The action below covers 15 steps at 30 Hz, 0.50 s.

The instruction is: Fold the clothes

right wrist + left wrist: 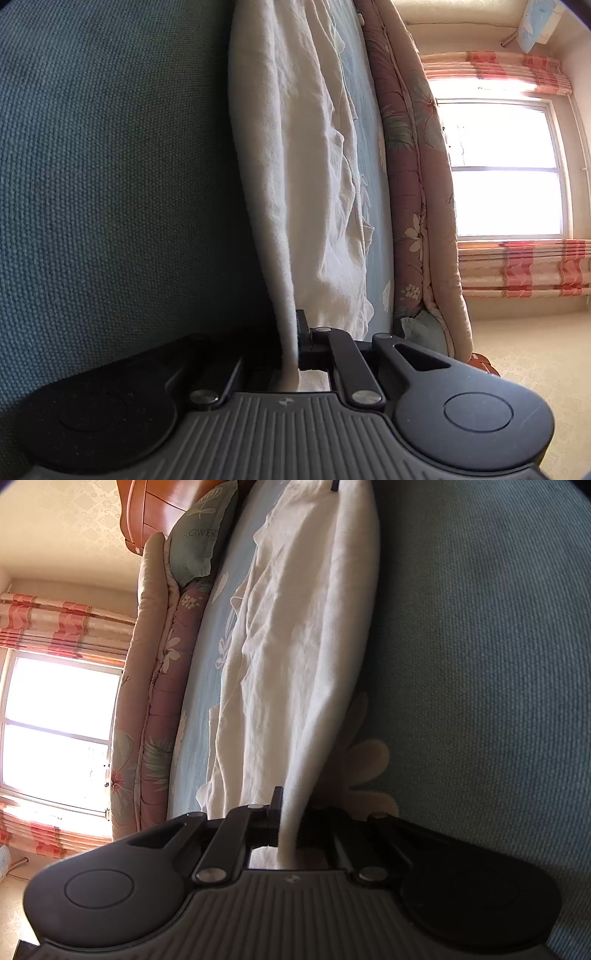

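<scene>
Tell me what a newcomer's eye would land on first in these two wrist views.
First, the white garment, a pale band stretched up the middle of both views over the teal bedspread, its edge pinched in the left gripper and the right gripper. Next, the glaring sunlit window with pink striped curtains, past the rolled floral quilt along the bed's far side.

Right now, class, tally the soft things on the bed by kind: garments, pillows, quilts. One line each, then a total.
White garment: 1, pinched by both the left gripper and the right gripper
Pillow: 1
Floral quilt: 1
Total: 3
</scene>
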Motion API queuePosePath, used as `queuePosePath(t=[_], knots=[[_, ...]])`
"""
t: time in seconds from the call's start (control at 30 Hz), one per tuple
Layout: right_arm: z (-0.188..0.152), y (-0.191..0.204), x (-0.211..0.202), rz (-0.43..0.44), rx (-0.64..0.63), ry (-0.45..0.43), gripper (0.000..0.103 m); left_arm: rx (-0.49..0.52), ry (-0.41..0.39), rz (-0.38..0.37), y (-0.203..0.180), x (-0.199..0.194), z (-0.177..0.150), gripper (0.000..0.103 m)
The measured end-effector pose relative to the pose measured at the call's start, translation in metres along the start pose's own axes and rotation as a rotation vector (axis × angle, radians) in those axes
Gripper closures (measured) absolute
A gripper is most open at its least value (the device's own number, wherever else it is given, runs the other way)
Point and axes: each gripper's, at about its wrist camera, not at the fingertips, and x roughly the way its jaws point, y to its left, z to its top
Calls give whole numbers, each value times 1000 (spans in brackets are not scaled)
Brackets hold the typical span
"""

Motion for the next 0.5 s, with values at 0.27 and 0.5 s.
queuePosePath(t=[0.27, 0.5], knots=[[-1, -1, 2, 1, -3, 0, 94, 4, 3, -2, 0, -1, 0, 103], [-1, 0, 1, -5, 22, 1, 94, 4, 1, -3, 1, -2, -1, 103]])
